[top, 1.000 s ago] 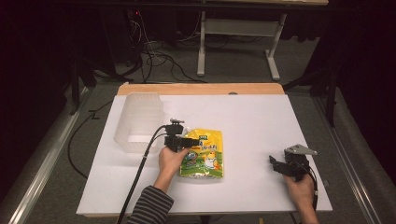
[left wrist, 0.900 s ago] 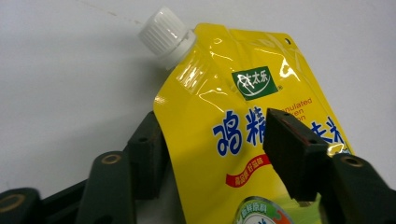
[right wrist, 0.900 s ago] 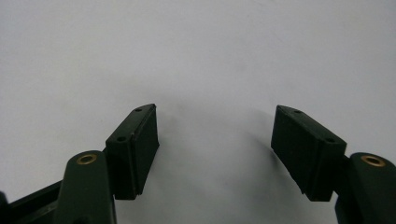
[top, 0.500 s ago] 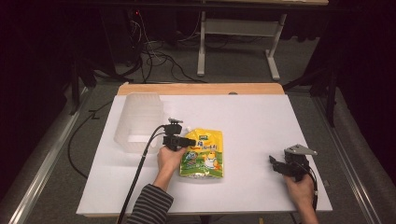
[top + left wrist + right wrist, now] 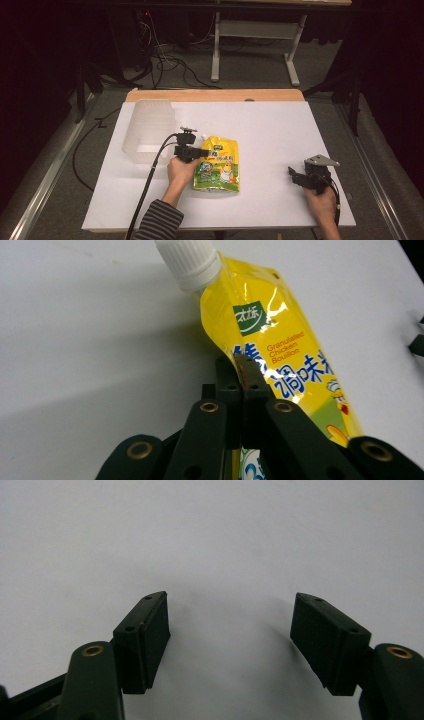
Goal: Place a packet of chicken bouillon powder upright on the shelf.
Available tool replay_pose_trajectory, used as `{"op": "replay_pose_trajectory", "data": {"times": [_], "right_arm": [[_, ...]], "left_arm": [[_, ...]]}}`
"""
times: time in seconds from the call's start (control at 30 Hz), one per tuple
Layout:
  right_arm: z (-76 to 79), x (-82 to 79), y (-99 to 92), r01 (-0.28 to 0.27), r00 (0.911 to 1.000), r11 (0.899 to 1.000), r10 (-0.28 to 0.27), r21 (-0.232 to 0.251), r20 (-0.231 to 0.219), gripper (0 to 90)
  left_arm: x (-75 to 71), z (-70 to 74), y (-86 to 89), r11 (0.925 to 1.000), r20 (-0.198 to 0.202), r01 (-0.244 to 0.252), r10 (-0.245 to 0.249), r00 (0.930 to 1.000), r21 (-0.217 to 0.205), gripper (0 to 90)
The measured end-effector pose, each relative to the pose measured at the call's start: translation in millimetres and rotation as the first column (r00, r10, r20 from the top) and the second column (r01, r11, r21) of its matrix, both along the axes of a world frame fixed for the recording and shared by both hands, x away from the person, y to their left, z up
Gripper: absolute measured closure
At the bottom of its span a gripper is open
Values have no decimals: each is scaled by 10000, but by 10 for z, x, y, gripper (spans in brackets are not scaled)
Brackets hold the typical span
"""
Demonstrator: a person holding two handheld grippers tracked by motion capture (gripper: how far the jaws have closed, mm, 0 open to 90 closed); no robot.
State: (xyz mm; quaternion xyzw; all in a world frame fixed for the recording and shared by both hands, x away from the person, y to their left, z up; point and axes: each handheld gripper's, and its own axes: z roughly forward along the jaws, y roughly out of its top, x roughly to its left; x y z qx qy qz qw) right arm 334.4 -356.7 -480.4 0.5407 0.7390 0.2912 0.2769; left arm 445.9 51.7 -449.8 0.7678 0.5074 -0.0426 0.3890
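Table (image 5: 280, 130): white, pouch (image 5: 218, 165) flat beside tub (image 5: 149, 131).
Left gripper (image 5: 245, 375): jaws just closed, pinching pouch edge; lift-ready.
Right gripper (image 5: 230, 630): jaws spread, idle.

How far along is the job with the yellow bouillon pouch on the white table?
Done: the left gripper has just closed its jaws on the edge of the yellow plastic spouted pouch. In hand: the pouch lies flat, not lifted. Left: probably moving it, perhaps to the clear plastic bin. The right gripper rests open.

The pouch's (image 5: 280, 345) lower end is cut off behind the left hand-held gripper (image 5: 243, 371)
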Motion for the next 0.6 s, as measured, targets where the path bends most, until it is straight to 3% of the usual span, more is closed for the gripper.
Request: {"op": "replay_pose_trajectory", "data": {"times": [0.1, 0.2, 0.3, 0.37, 0.5, 0.6], "right_arm": [[0, 0, 1, -4, 10000, 10000, 4, -9, 7, 321], [0, 0, 1, 0, 10000, 10000, 0, -3, 5, 320], [-2, 0, 3, -23, 10000, 10000, 23, -15, 33, 321], [0, 0, 1, -7, 10000, 10000, 7, -11, 5, 321], [0, 0, 1, -18, 10000, 10000, 18, -23, 8, 321], [0, 1, 0, 0, 10000, 10000, 0, 9, -4, 320]], "left_arm": [[-75, 109, 6, 9998, 425, 191, -188, 9989, -68, 900], [-208, 231, -21, 9984, 1186, 488, -518, 9916, 283, 900], [-343, 341, -24, 9967, 1853, 739, -790, 9795, 342, 900], [-433, 419, -15, 9948, 2344, 955, -1012, 9669, 357, 900], [-557, 542, -6, 9919, 2911, 1225, -1266, 9483, 325, 900], [-627, 619, -7, 9885, 3112, 1474, -1505, 9383, 337, 900]]}}
